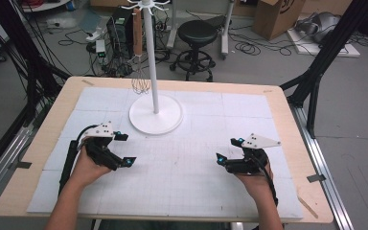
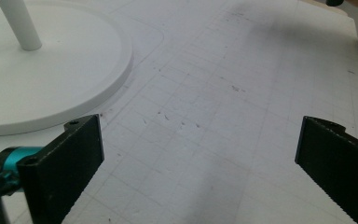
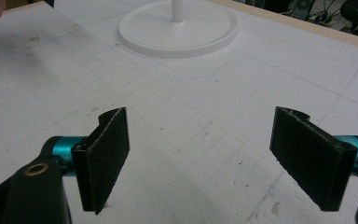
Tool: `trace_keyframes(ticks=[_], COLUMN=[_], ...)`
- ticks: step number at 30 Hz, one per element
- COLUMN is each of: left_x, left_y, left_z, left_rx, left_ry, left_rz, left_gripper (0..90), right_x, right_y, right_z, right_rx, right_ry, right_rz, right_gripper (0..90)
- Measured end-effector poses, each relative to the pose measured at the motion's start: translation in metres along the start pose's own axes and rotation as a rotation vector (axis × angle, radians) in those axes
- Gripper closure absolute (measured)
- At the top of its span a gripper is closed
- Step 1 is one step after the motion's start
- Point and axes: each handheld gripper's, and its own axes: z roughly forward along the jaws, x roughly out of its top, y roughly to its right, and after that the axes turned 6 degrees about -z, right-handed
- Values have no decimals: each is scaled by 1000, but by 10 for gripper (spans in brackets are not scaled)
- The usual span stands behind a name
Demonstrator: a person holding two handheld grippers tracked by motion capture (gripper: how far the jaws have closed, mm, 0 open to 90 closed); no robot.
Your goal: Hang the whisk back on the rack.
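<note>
Both tongs, left (image 1: 123,149) and right (image 1: 228,150), hover wide open and empty over the desk (image 1: 38,158). I'd approach the whisk (image 1: 140,81) on the stand (image 1: 155,115) slowly, squarely.

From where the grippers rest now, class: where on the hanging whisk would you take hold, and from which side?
Grip the whisk by its wooden handle, not the wire loops, which would likely flex and slip. It hangs upright from a hook on the white stand, left of the pole, so the left hand-held gripper should probably come from the left, jaws level.
</note>
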Motion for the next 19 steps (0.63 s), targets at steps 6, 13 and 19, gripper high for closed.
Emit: trace_keyframes(ticks=[6, 13, 19], left_x=[-1, -1, -1], left_y=[0, 0, -1], left_z=[0, 0, 0], left_rx=[2, -14, -8], left_ry=[-11, 0, -7], left_rz=[4, -14, -20], left_gripper=[16, 16, 16], right_x=[0, 0, 0], right_y=[-1, -2, -2], right_z=[2, 3, 2], right_rx=[8, 9, 5], right_ry=[-4, -8, -8], right_rz=[-4, -2, -8], right_gripper=[192, 192, 192])
